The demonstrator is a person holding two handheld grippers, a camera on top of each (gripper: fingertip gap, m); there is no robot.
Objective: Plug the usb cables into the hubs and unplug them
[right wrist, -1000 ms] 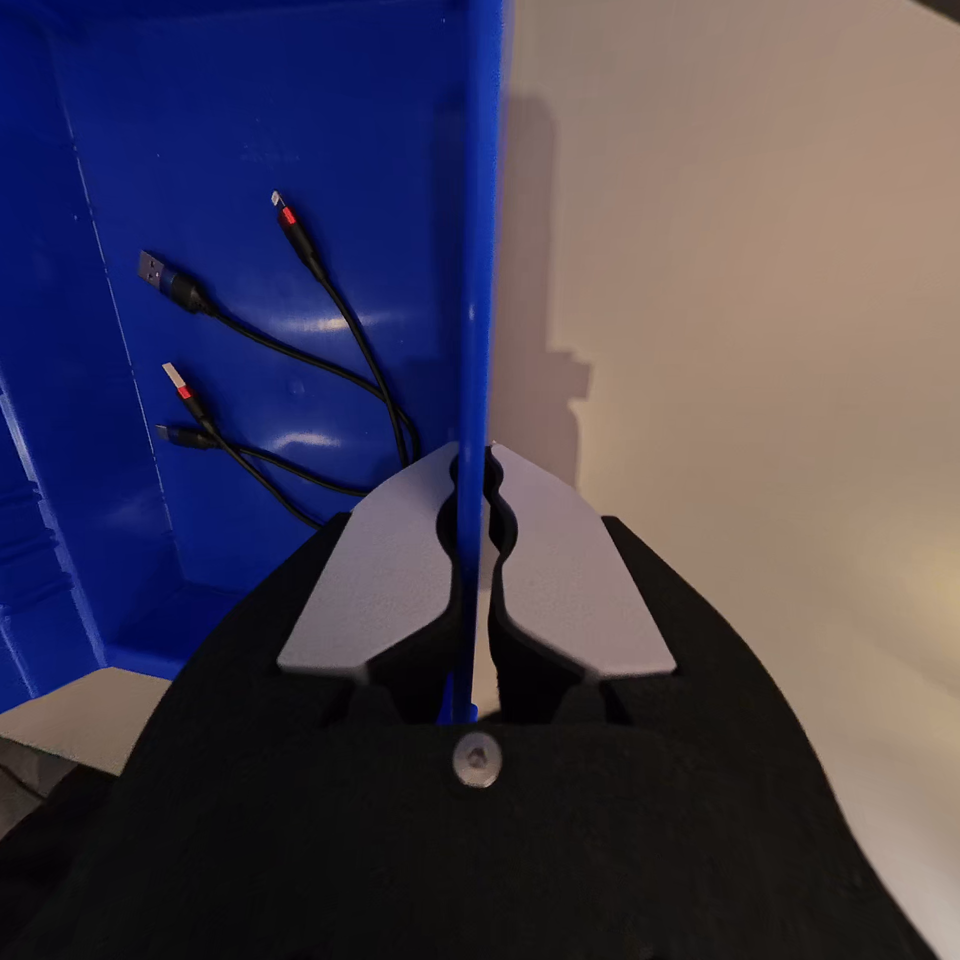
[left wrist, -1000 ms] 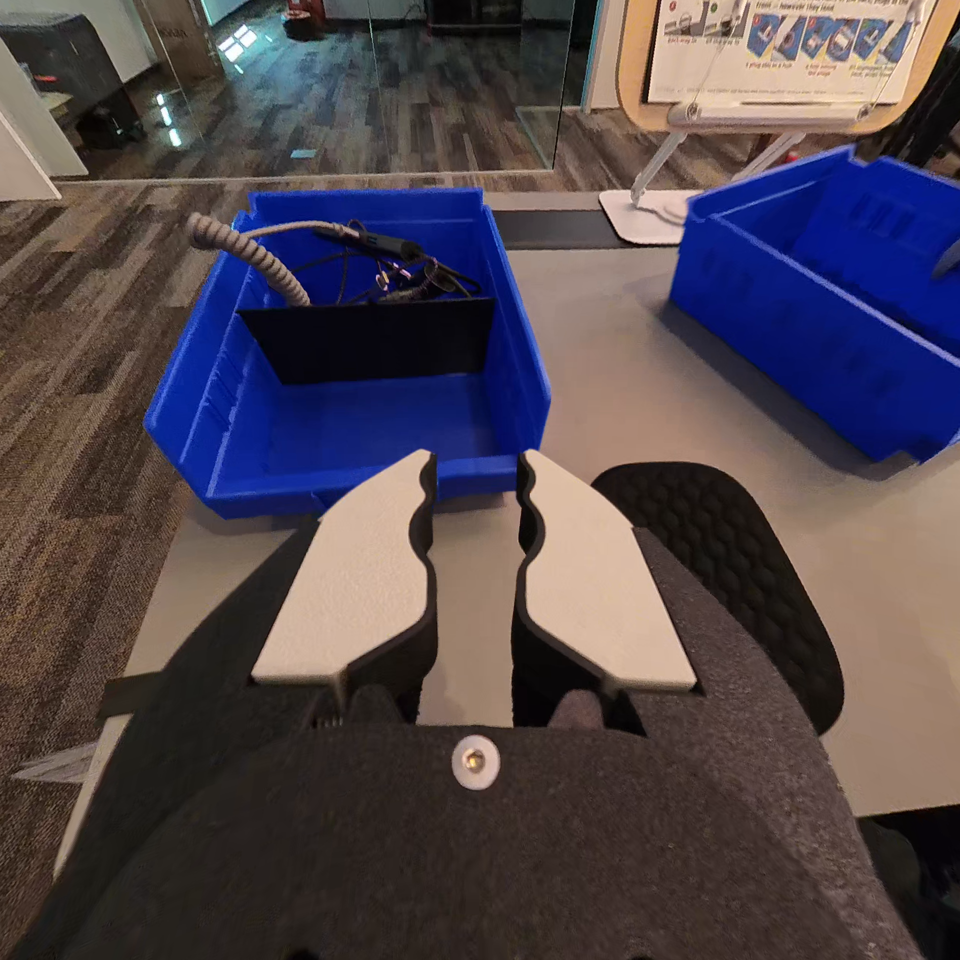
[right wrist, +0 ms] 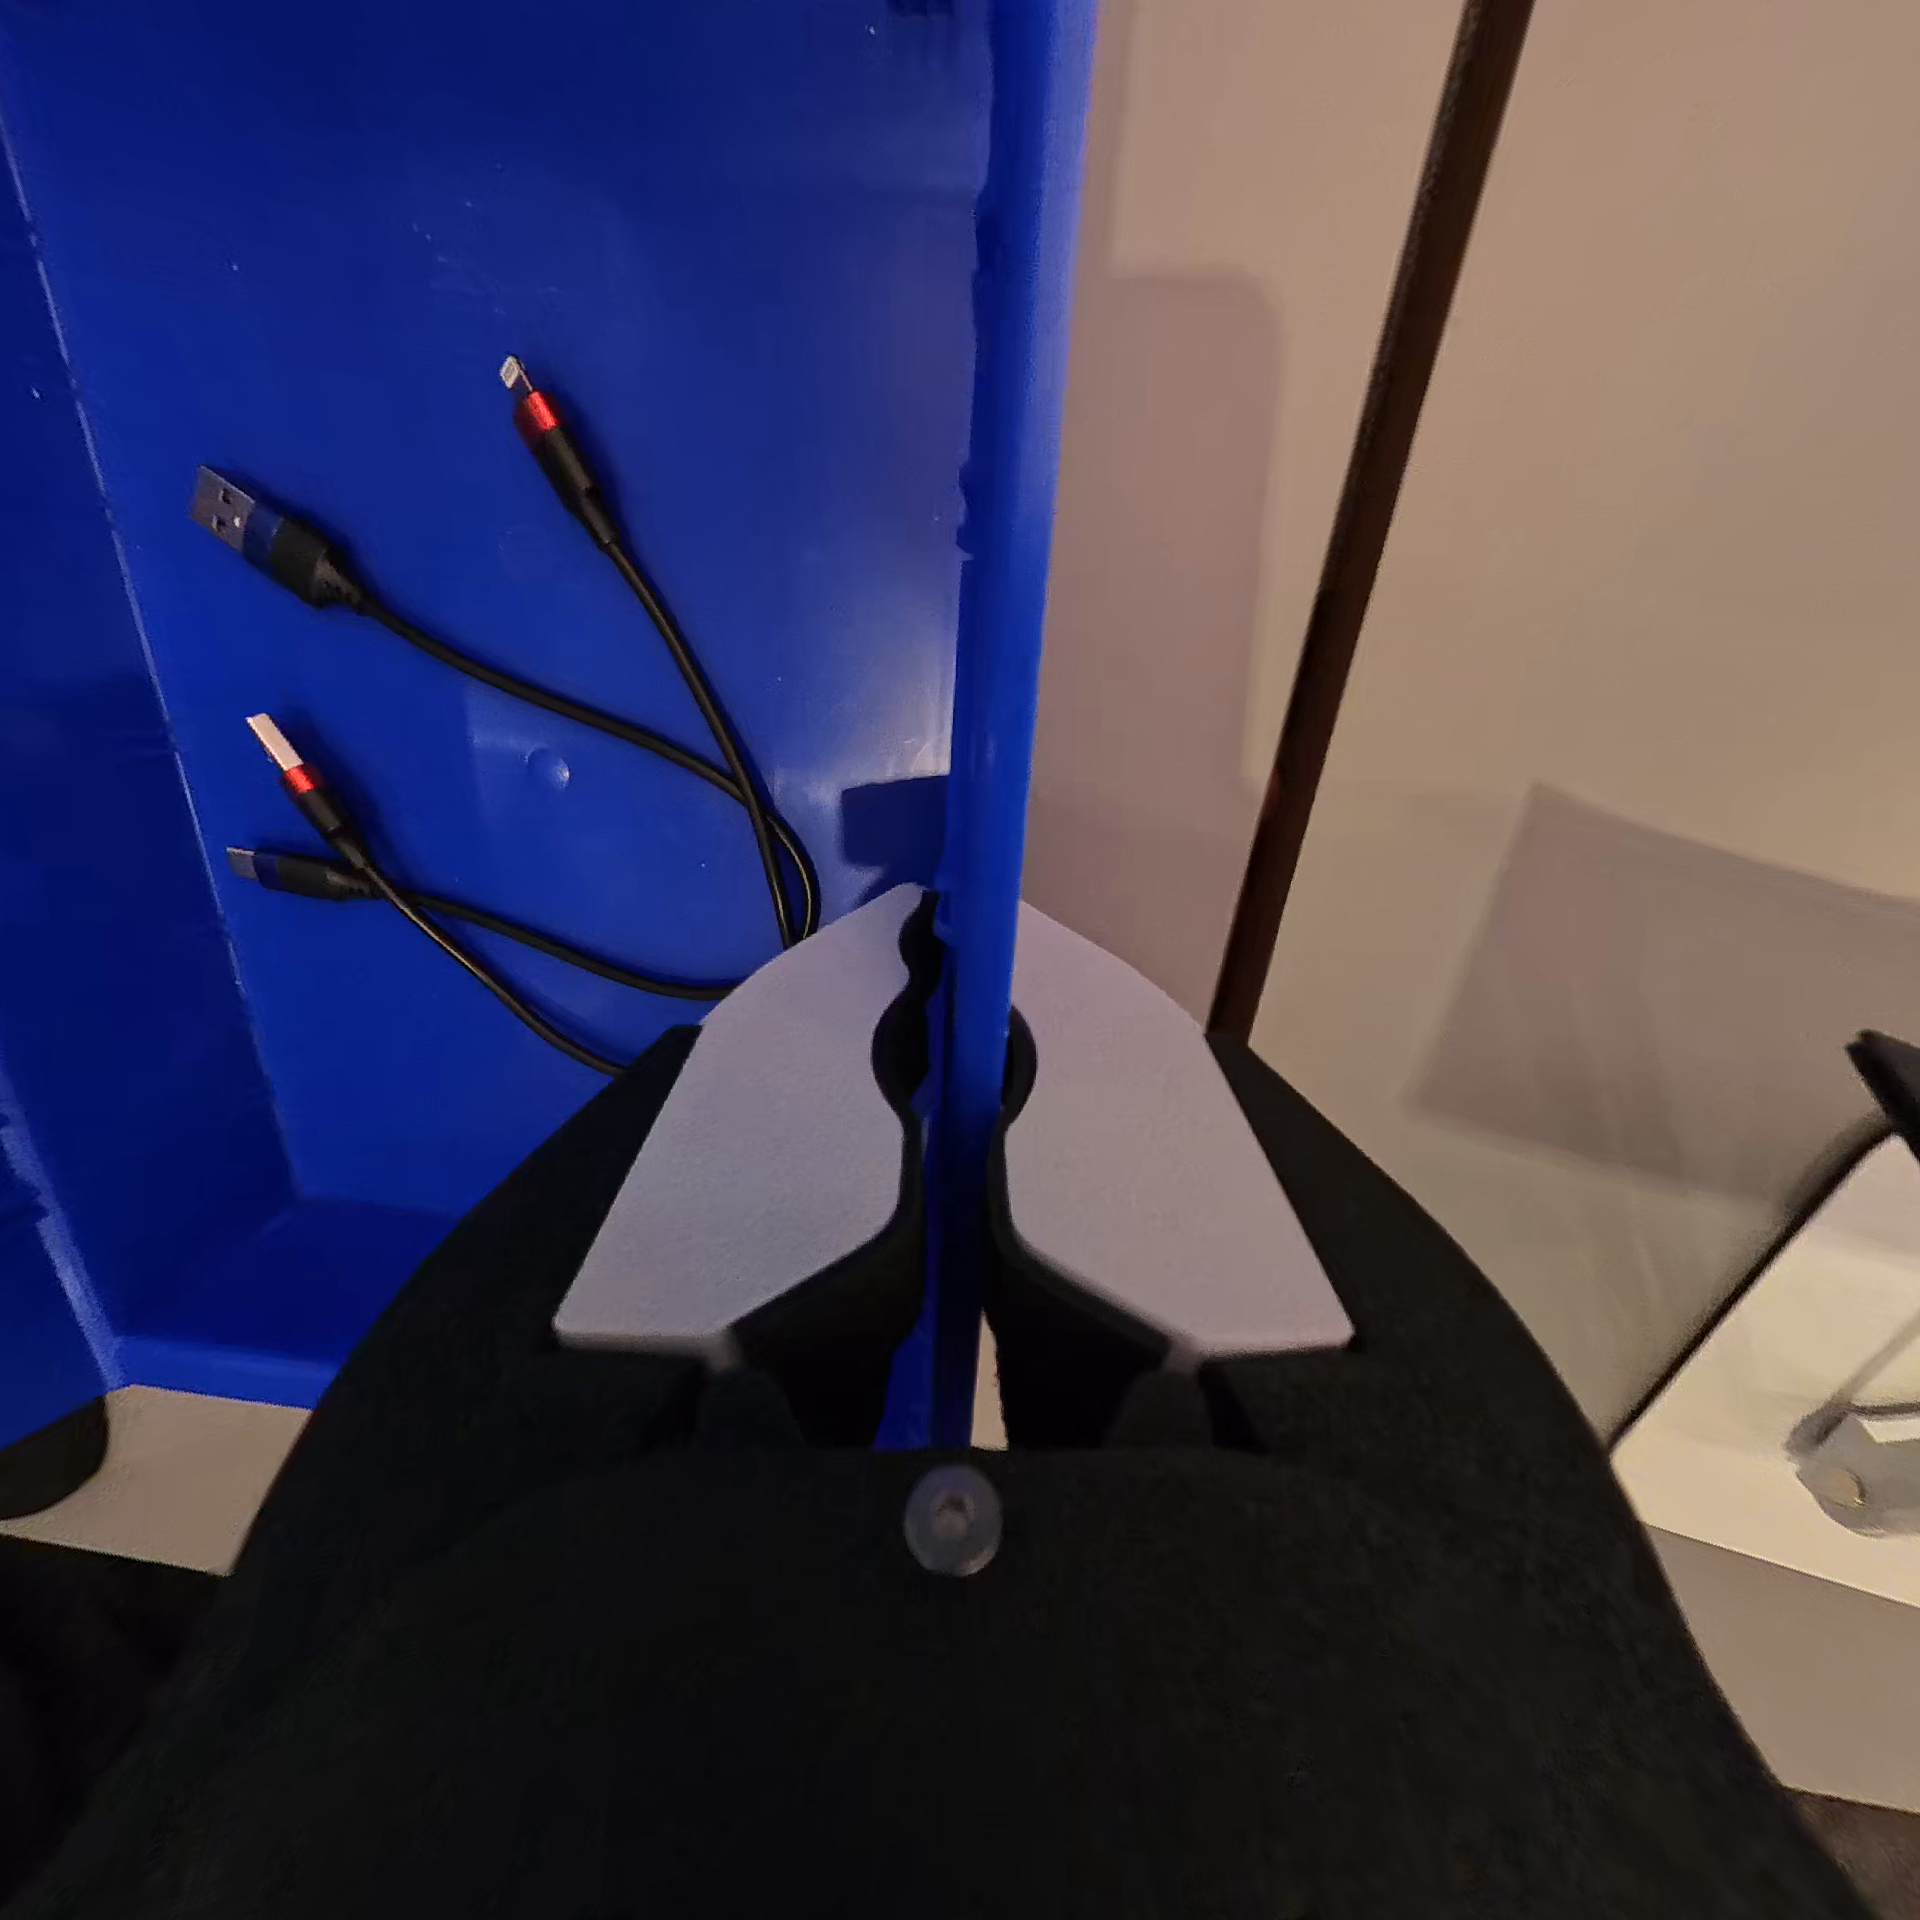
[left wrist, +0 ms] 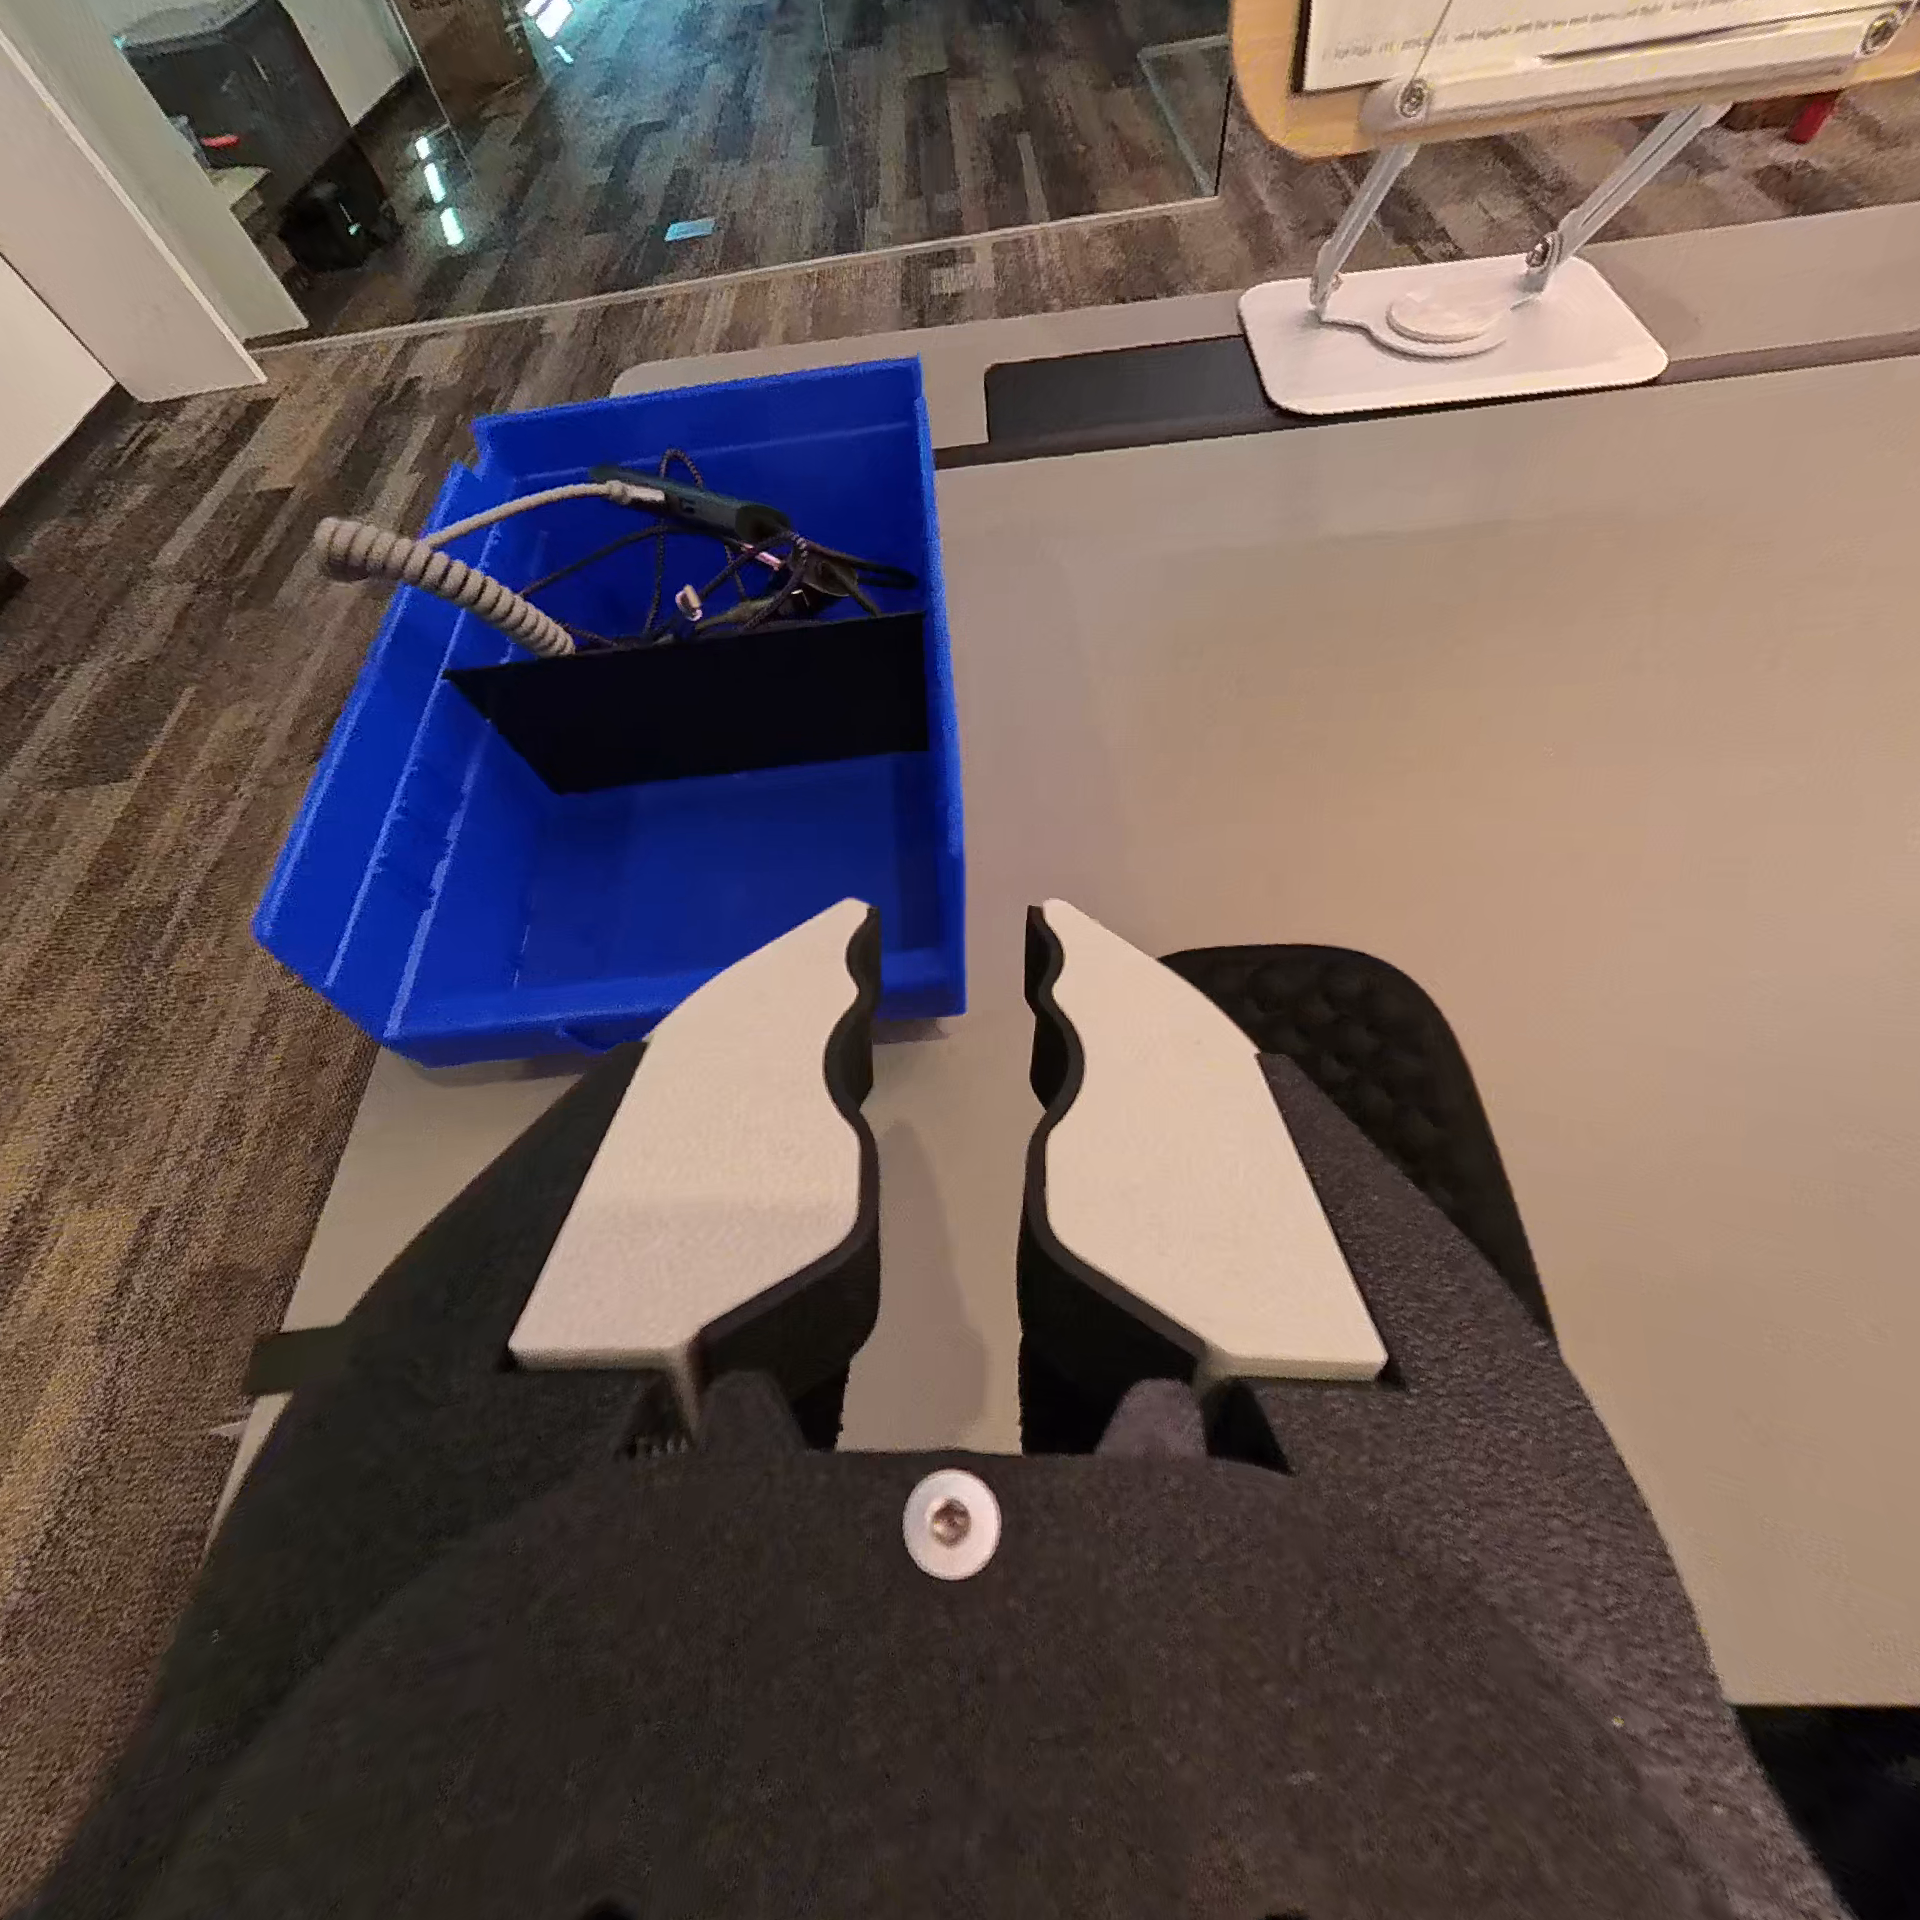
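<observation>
Clamping the side wall of a blue plastic bin (right wrist: 520,260), the right gripper (right wrist: 961,914) is probably shifting it into reach; thin black usb cables (right wrist: 582,686) lie loose inside. Left gripper (left wrist: 951,920) hovers part-open, empty, near another blue divided bin (left wrist: 935,665) of tangled leads.

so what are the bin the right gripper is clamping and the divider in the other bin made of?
Clamped blue bin: looks like moulded rigid plastic, semi-gloss; the floor shows soft highlights and a moulding mark. Divider in the other bin: thin, flat, matte black sheet, probably plastic, though the look leaves that open.
</observation>
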